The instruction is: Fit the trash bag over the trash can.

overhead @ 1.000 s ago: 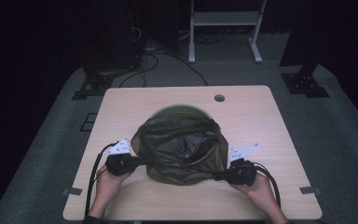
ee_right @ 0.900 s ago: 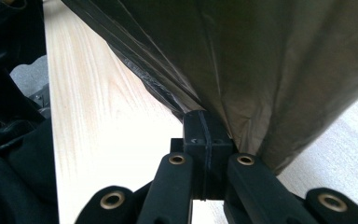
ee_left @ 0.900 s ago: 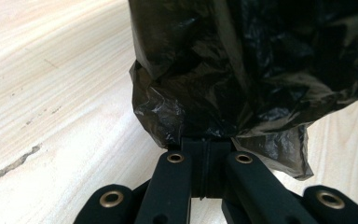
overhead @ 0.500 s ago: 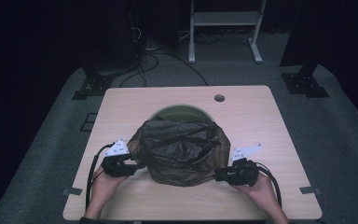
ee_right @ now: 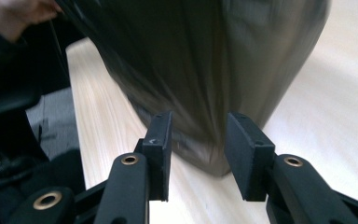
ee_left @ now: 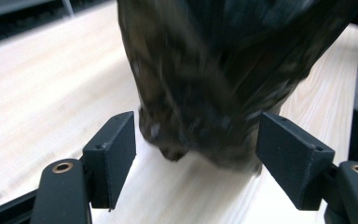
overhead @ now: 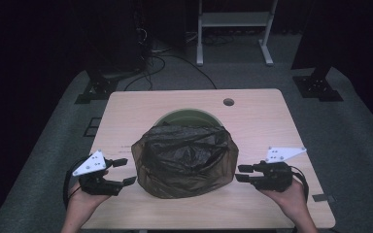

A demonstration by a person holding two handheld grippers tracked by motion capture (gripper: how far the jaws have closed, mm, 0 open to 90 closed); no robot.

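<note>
A dark, crinkled plastic bag [overhead: 184, 155] is draped over a round green bin [overhead: 189, 115] in the middle of the wooden table [overhead: 267, 126]. My left gripper [overhead: 125, 171] sits just off the bag's left side and my right gripper [overhead: 239, 173] just off its right side. Both point inward at it. Their jaws have just been opening, and nothing is gripped between them. In the left gripper view the bag [ee_left: 205, 79] hangs blurred ahead of the left gripper [ee_left: 196, 140]. In the right gripper view the bag [ee_right: 200, 60] stands close beyond the right gripper [ee_right: 198, 140], whose pads do not touch it.
A small round cable hole [overhead: 228, 102] lies in the table's far side. Behind the table stand a white frame [overhead: 233, 22], black stand feet [overhead: 94, 92] and floor cables. The person's other hand [ee_right: 14, 16] appears at the top left of the right gripper view.
Both grippers were shut on the bag's lower edges; they have let go and pulled outward, away from the bag. The bag now sits lower over the bin.
</note>
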